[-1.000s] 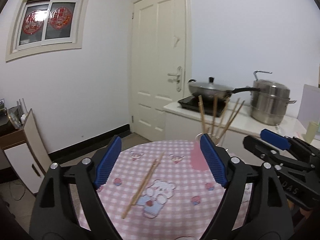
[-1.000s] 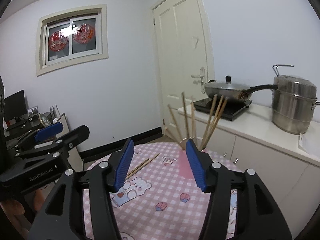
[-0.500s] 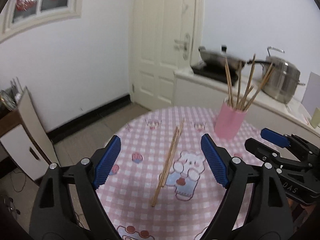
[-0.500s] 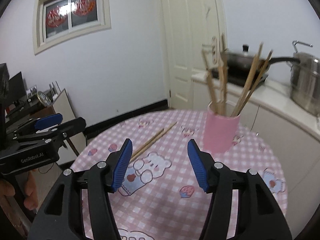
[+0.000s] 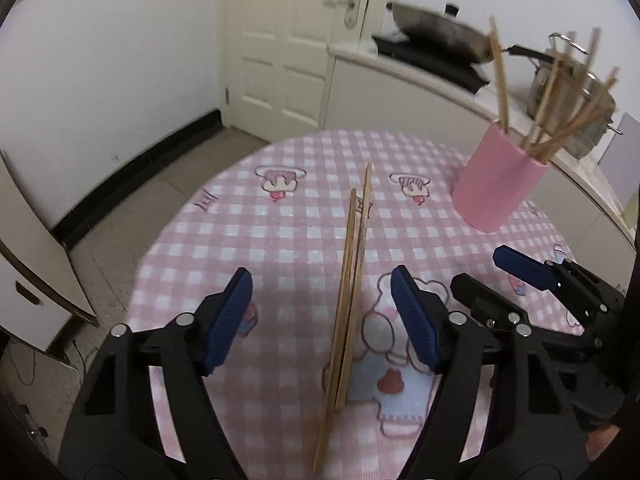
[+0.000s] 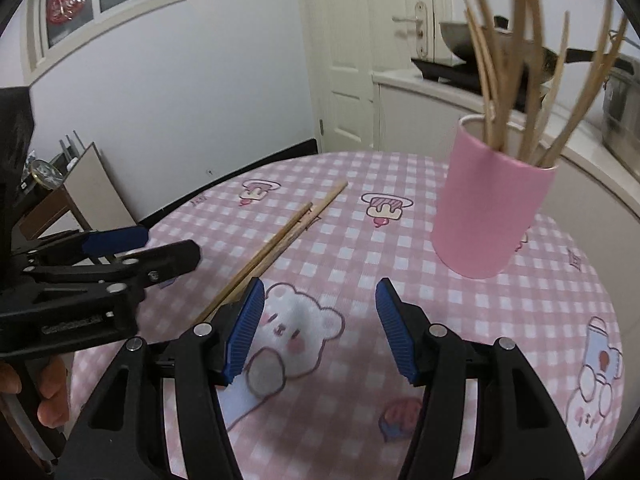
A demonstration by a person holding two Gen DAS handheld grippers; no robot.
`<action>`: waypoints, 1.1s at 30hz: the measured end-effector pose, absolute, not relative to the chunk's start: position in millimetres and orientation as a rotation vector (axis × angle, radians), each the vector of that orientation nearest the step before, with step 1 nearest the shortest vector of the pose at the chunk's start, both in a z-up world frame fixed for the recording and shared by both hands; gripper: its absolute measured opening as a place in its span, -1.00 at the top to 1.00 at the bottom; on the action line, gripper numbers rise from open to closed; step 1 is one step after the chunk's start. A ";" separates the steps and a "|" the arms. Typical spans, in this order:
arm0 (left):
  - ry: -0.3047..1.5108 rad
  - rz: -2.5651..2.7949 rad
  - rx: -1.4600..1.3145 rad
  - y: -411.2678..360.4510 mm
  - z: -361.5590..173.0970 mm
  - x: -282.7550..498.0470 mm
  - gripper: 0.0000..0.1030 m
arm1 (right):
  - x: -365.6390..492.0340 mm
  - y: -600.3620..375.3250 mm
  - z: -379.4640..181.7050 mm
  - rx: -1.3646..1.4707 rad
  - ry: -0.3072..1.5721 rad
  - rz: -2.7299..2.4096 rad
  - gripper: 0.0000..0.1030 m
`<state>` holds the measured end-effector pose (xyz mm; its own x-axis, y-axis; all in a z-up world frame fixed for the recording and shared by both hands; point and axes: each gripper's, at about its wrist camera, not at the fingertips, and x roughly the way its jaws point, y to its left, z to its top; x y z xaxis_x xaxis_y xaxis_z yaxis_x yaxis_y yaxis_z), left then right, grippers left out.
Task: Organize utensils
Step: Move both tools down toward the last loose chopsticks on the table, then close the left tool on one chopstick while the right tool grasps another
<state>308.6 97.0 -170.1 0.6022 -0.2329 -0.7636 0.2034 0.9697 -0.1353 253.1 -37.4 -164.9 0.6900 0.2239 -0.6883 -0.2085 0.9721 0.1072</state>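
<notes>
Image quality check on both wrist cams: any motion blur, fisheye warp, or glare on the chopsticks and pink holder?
Left wrist view: loose chopsticks on the table are fairly sharp, the pink holder and its sticks are smeared, the counter edge bows from fisheye. Right wrist view: sticks standing in the holder are heavily blurred and bent by distortion, the tablecloth soft. No strong glare in either; lighting is flat and dim.

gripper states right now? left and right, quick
Left gripper: open, holding nothing; the loose chopsticks on the table lie between its fingers, ungripped.
Right gripper: open, empty, over the tablecloth near the pink cup.
</notes>
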 end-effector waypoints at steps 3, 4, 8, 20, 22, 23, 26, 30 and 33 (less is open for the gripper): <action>0.953 -0.273 -0.023 90.6 -184.1 331.7 -0.08 | 263.2 -37.8 -170.5 0.019 0.794 0.229 -0.12; 0.967 -0.282 -0.020 88.0 -187.2 336.4 -0.02 | 266.5 -39.0 -172.8 0.019 0.802 0.226 -0.12; 1.019 -0.299 0.016 76.4 -199.5 351.1 0.09 | 274.3 -44.9 -179.3 0.028 0.824 0.215 -0.14; 1.073 -0.287 0.065 68.0 -208.6 373.6 0.19 | 284.2 -52.0 -189.3 0.070 0.844 0.234 -0.16; 1.065 -0.272 0.123 59.8 -210.5 374.6 0.19 | 287.5 -51.2 -190.8 0.074 0.846 0.234 -0.16; 1.056 -0.266 0.140 56.9 -211.0 375.0 0.22 | 287.7 -51.1 -191.4 0.073 0.848 0.235 -0.16; 1.047 -0.275 0.140 57.3 -210.7 375.7 0.56 | 291.4 -49.3 -192.5 0.075 0.850 0.236 -0.16; 1.055 -0.275 0.104 72.6 -210.5 375.4 0.83 | 297.4 -39.5 -191.0 0.068 0.848 0.247 -0.17; 1.052 -0.265 0.096 82.7 -210.0 371.6 0.83 | 304.3 -31.2 -190.8 0.066 0.854 0.243 -0.16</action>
